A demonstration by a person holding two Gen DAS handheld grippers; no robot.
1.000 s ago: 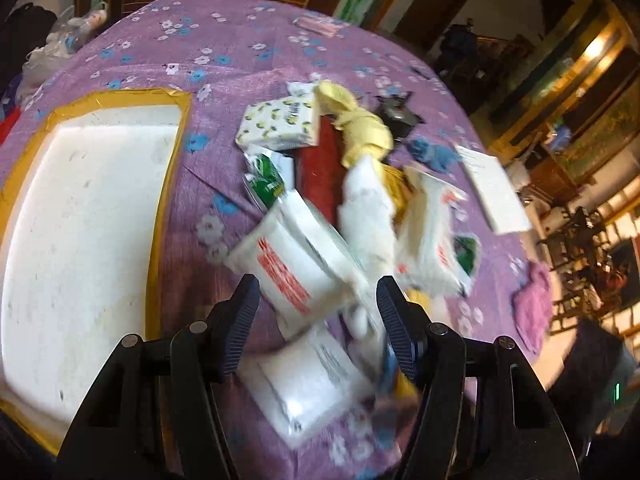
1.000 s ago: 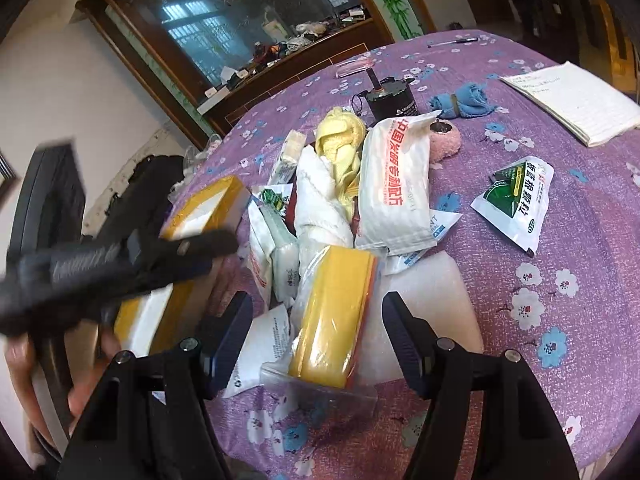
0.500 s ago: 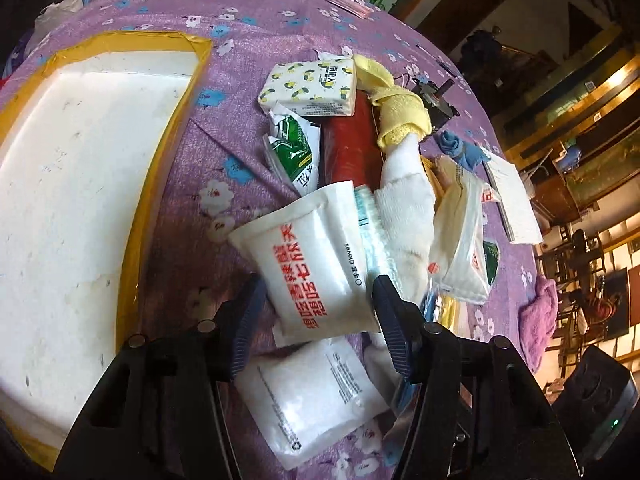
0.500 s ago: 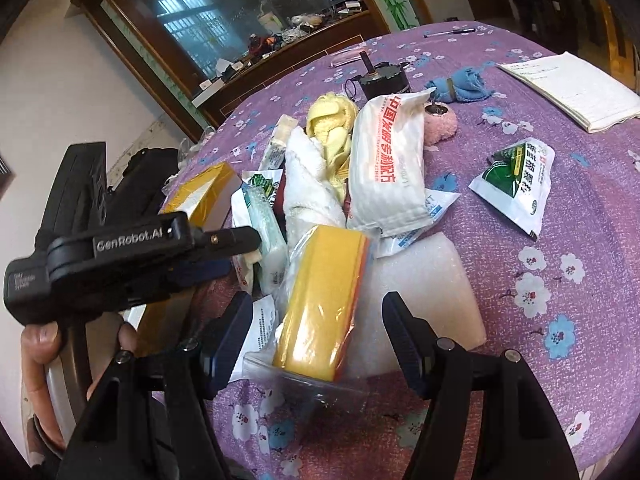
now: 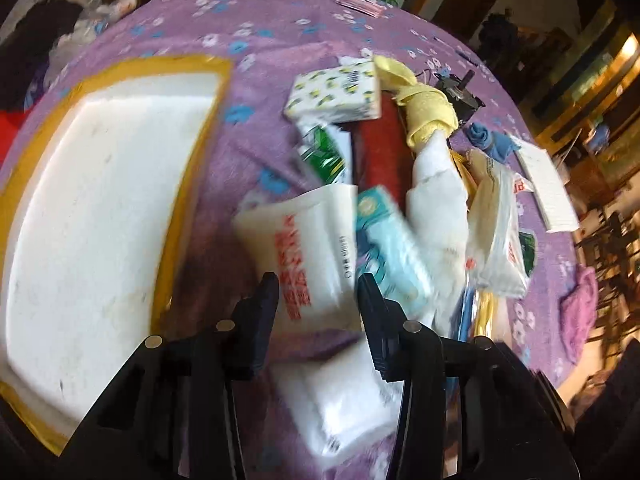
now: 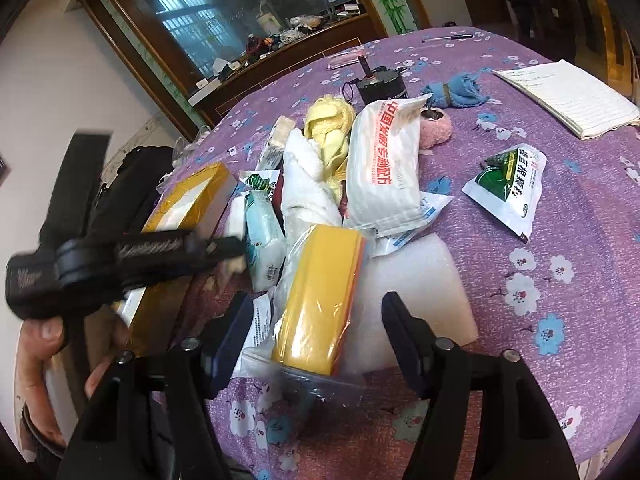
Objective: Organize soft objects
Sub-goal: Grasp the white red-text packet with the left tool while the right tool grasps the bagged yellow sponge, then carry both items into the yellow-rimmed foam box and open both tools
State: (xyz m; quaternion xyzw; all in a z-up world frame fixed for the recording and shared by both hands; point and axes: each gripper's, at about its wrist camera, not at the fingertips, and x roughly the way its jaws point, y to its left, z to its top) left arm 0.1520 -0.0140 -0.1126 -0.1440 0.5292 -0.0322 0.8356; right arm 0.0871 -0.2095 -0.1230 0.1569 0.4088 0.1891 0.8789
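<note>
The left gripper (image 5: 318,300) has just been closing on a white pack (image 5: 304,252) with red print, and its pads now pinch the pack's near end, though blur hides the exact contact. The pack's long axis runs away from the camera and slightly left, its red characters running along that axis; they are too blurred to read. It sits in the pile on the purple floral cloth (image 5: 256,12), just right of the yellow-rimmed white tray (image 5: 188,176). A teal tissue pack (image 5: 390,248) lies against its right side, another white pack (image 5: 340,400) lies under the jaws, and a rolled white towel (image 5: 438,208) stands beyond. Farther off are a green sachet (image 5: 324,152), a lemon-print tissue pack (image 5: 336,92) and a knotted yellow cloth (image 5: 424,112). The right gripper (image 6: 316,328) has its jaws spread, also just narrowed a little, to either side of a bagged yellow sponge (image 6: 320,296) without pressing it; the sponge points away from the camera, leaning on a white foam block (image 6: 416,292). Past it lies a long white bag (image 6: 384,168) with red Chinese lettering down its length, a green and white sachet (image 6: 508,188) to the right, a notebook (image 6: 568,96), a blue cloth (image 6: 456,90) and a pink puff (image 6: 436,128). In the right wrist view a hand (image 6: 44,332) holds the left gripper's handle
</note>
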